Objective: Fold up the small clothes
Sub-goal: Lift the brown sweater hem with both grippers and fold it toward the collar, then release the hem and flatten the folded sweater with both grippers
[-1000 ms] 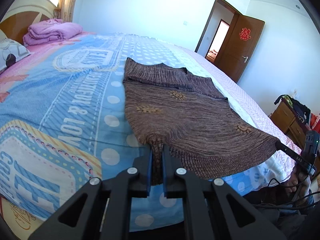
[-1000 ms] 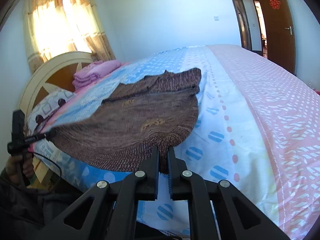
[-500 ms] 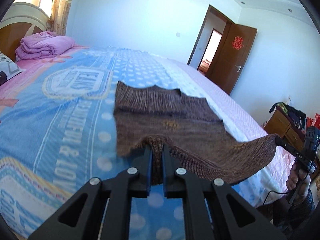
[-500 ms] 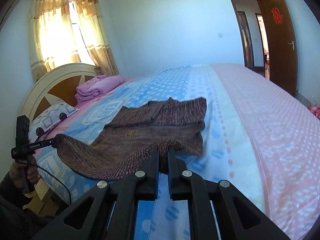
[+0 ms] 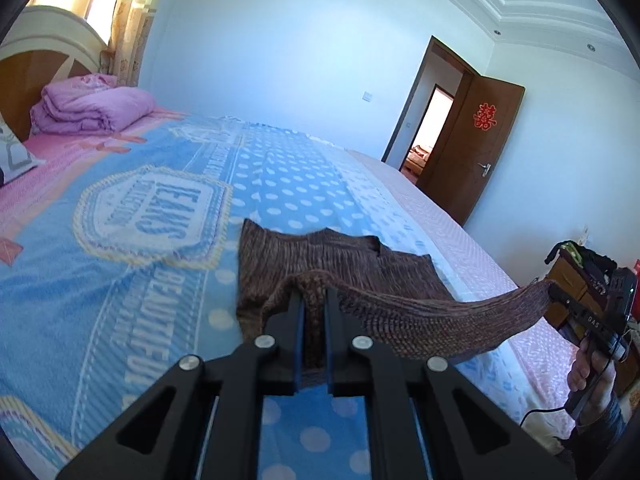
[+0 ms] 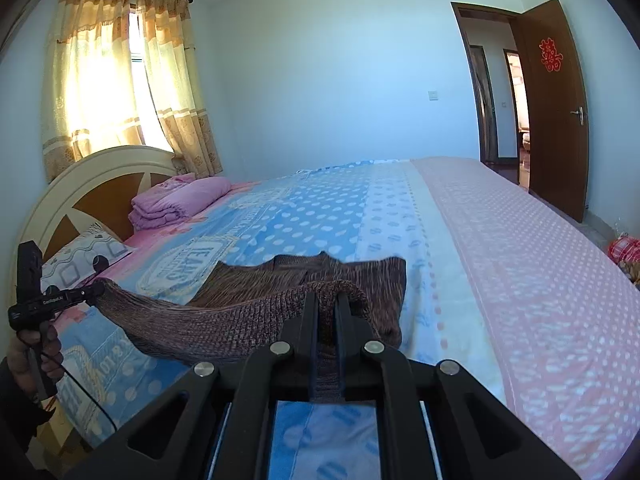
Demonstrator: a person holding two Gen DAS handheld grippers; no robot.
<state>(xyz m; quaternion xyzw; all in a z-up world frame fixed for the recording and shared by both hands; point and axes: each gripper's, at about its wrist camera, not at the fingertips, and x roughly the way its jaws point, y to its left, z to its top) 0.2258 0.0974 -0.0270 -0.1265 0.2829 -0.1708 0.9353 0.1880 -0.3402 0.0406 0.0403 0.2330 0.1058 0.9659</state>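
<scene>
"JEANS" could be read on the badge printed across the blue polka-dot bedspread [image 5: 132, 248], on which a brown knitted sweater [image 5: 344, 252] lay at the near edge. The black left gripper [image 5: 313, 312] and black right gripper [image 6: 327, 308] each clamped its lifted near hem, stretched between them. A red paper emblem [image 5: 485, 116] marked the open wooden door [image 5: 476, 148] at far right.

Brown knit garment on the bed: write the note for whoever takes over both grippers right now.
Left gripper: shut on one near hem corner of the brown knit garment.
Right gripper: shut on the other near corner.
Garment: far part lies flat on the bedspread; near hem hangs lifted between the two grippers.
Done: both corners gripped, hem raised.
Left: carry the hem over the far part, lay it down, release, then finish folding.
</scene>
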